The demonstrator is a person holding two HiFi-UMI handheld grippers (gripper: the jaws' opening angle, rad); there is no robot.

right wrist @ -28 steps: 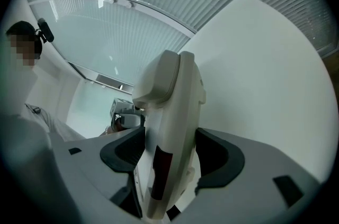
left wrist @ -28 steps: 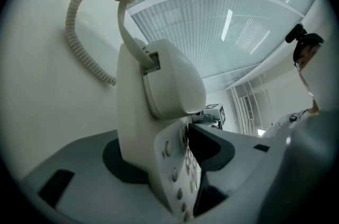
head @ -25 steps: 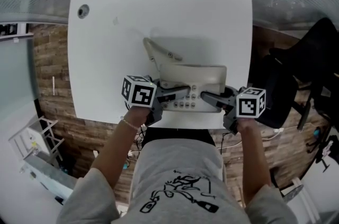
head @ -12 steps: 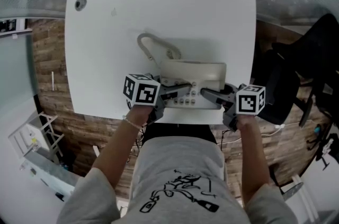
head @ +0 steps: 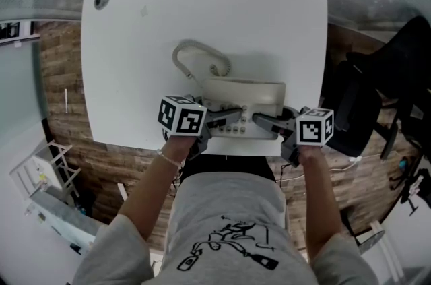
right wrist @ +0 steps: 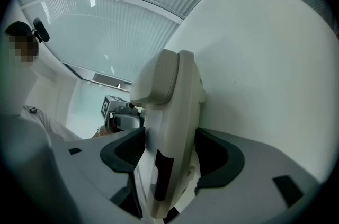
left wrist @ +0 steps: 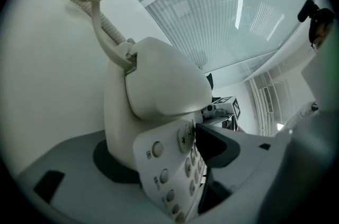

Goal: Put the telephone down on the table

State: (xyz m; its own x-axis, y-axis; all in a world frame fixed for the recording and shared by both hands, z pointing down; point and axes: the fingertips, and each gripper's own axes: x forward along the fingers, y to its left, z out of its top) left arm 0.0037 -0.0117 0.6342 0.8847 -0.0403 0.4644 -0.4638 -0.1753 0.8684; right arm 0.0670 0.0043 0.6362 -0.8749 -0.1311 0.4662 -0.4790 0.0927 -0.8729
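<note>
While both tools sit at the phone (head: 244, 100), it lies low in the middle of the head view, at the near edge of the white counter (head: 135, 61). Whether its base is fully down on the counter I can't tell. Handset on the cradle, lying across the top of the body. Keypad rows face the person. Coiled cord (head: 195, 53) loops off the phone's upper left onto the counter.

Left tool (head: 227, 118): comes in from the left of the phone. Its jaws have just been opening. The keypad corner is between them. In the left gripper view the phone body stands over the lower pad, and the other pad's tip is just beside the keys, at the star key. The grip looks slack, not clamped.

Right tool (head: 264, 120): comes in from the right of the phone. The right gripper view shows the phone's side edge-on between the two dark pads. Both pads are against it, so this tool is closed on the phone.

Marker cubes ride on both tools, left and right of the phone. Black chair (head: 384, 88) at the right edge of the frame. Wood floor (head: 67, 88) shows at left.
</note>
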